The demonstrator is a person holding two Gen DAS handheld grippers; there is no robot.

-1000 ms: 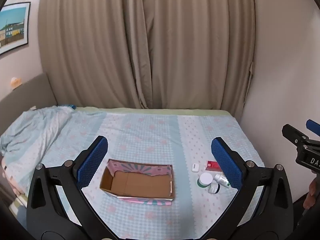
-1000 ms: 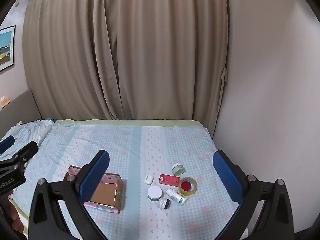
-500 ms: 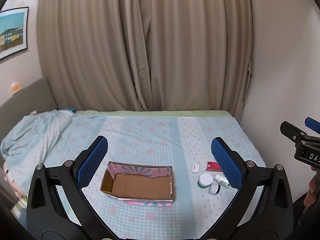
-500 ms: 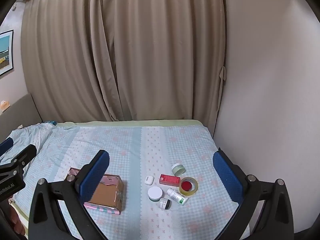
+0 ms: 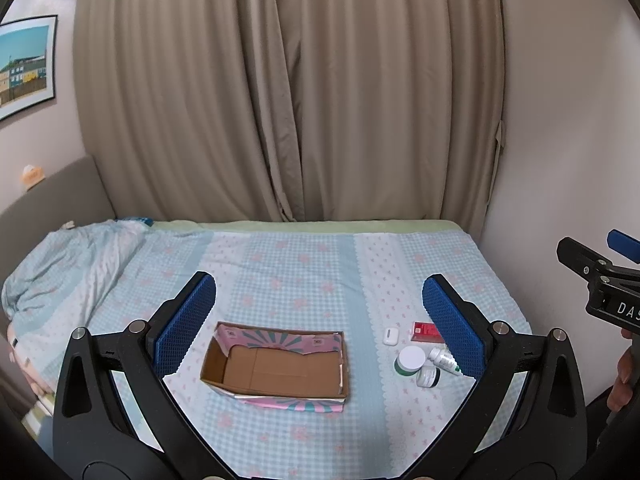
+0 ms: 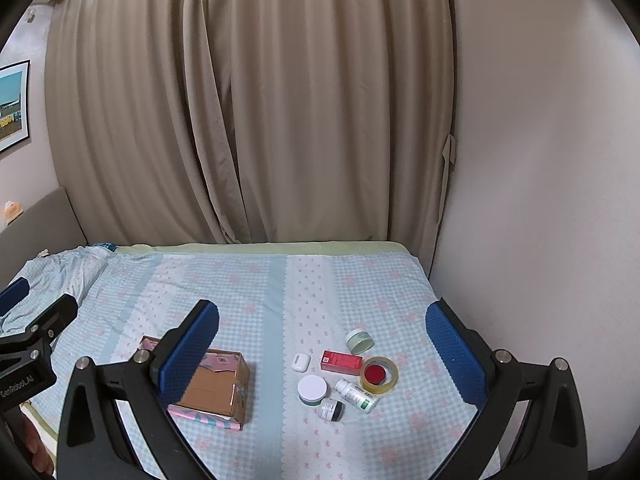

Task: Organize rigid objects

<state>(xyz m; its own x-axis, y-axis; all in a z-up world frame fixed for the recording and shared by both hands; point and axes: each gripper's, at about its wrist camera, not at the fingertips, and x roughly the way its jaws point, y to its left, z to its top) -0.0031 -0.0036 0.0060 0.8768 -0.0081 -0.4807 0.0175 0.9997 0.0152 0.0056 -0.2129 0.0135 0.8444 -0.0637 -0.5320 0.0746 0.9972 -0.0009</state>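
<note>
Cardboard box ×1 | jars ×3 | tape roll ×1 | left gripper and right gripper fingers apart

Beige curtains fill most of the top half of the frame, pleated and closed. A framed picture of colourful houses hangs at upper left. Below it a grey headboard has a small orange thing sitting on top. The bed has a blue checked sheet with pink flowers, and a crumpled duvet is bunched at middle left. Plain wall on the right.
</note>
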